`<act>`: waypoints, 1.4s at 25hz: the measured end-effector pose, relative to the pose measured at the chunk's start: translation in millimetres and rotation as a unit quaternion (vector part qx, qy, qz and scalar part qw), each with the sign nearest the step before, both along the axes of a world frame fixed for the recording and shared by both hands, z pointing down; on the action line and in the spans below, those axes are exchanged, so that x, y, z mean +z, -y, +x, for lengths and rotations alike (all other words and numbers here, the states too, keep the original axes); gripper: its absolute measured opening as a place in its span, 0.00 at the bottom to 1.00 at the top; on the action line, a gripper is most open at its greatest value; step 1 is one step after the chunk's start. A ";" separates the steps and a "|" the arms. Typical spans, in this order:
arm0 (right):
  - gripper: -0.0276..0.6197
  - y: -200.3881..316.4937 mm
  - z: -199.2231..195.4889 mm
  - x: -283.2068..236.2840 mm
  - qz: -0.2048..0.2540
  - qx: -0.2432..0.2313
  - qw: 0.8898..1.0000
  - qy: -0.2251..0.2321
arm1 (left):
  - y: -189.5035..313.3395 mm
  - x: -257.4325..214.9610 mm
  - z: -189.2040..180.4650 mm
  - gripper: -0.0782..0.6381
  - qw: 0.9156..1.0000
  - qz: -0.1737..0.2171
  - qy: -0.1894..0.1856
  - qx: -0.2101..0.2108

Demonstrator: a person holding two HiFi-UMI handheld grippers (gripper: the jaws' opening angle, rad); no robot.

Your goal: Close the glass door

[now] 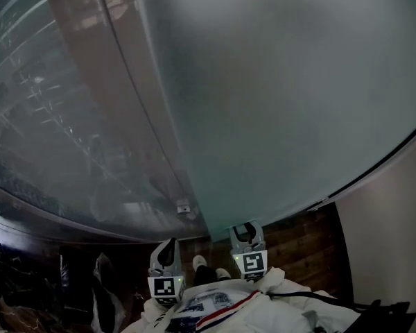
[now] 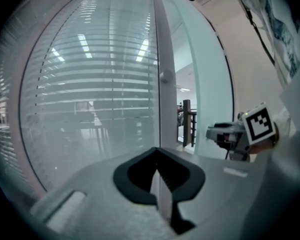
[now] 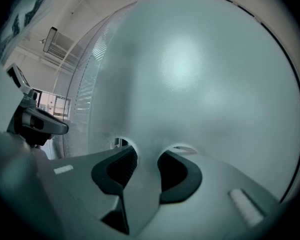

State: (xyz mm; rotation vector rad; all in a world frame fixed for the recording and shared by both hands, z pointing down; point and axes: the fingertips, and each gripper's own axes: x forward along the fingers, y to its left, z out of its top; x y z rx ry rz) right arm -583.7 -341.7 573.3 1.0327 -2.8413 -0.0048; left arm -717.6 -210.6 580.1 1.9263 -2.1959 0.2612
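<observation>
The frosted glass door [image 1: 277,103] fills most of the head view, and its lower edge runs just above both grippers. My right gripper [image 1: 247,232] reaches up to that edge. In the right gripper view the frosted glass door [image 3: 190,84] passes between the two dark pads [image 3: 121,170], and my right gripper [image 3: 142,159] is shut on its edge. My left gripper [image 1: 168,250] hangs free to the left, short of the glass. In its own view my left gripper [image 2: 156,156] is shut with nothing in it, facing the pale door post [image 2: 162,84].
A fixed glass wall with blinds [image 1: 48,116] stands left of the door, with a small metal fitting [image 1: 184,207] at its foot. Dark wooden floor [image 1: 312,241] and a white wall [image 1: 395,220] lie to the right. My shoes [image 1: 200,262] are below the grippers. A railing [image 2: 187,121] shows through the door gap.
</observation>
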 end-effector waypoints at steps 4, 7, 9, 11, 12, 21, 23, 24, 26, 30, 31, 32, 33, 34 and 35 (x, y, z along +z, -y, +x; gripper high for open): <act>0.24 3.8 -1.0 1.7 -0.004 0.002 1.000 -0.005 | 22.8 -7.5 13.6 0.11 0.998 0.006 0.004 0.057; 0.24 4.6 -1.2 2.6 -0.005 0.008 1.000 -0.007 | 34.5 -11.0 21.9 0.11 0.996 -0.001 -0.001 0.088; 0.24 11.4 -2.6 3.1 -0.008 0.012 1.000 -0.006 | 45.9 -9.4 21.7 0.11 0.995 -0.004 0.000 0.102; 0.24 24.0 -5.4 4.8 -0.010 0.013 1.000 -0.007 | 60.9 -7.8 19.6 0.11 0.994 -0.007 0.001 0.111; 0.24 30.1 -6.9 5.4 -0.010 0.014 1.000 -0.008 | 67.2 -7.1 18.1 0.11 0.994 -0.008 0.000 0.113; 0.25 41.5 -7.9 -0.5 -0.004 0.020 1.000 -0.004 | 73.5 -3.4 16.4 0.11 0.993 -0.020 0.002 0.116; 0.24 44.0 -10.1 -3.0 -0.002 0.023 1.000 -0.002 | 73.5 -4.8 14.3 0.11 0.993 -0.021 0.000 0.113; 0.24 45.2 -11.7 -4.2 -0.002 0.024 1.000 -0.002 | 73.5 -5.5 12.3 0.11 0.994 -0.021 0.000 0.111; 0.25 47.2 -13.6 -5.6 -0.002 0.026 1.000 -0.003 | 73.5 -7.1 9.3 0.11 0.994 -0.020 0.000 0.107; 0.24 50.8 -13.4 -6.3 -0.002 0.032 0.999 -0.003 | 73.1 -9.0 11.5 0.11 0.994 -0.018 0.002 0.108; 0.25 51.9 -13.8 -7.0 -0.002 0.034 0.999 -0.002 | 73.0 -9.8 12.1 0.11 0.994 -0.017 0.002 0.108; 0.25 53.0 -14.5 -7.9 -0.001 0.035 0.999 -0.002 | 72.7 -10.4 12.3 0.11 0.994 -0.017 0.002 0.108; 0.25 54.3 -15.4 -8.7 0.000 0.036 0.999 -0.002 | 72.5 -10.9 12.0 0.11 0.994 -0.017 0.003 0.109; 0.25 55.9 -16.4 -9.5 0.001 0.037 0.999 -0.002 | 72.5 -11.3 11.7 0.11 0.994 -0.017 0.004 0.109; 0.25 57.7 -17.1 -10.3 0.003 0.038 0.999 -0.002 | 72.6 -11.9 11.6 0.11 0.994 -0.016 0.005 0.109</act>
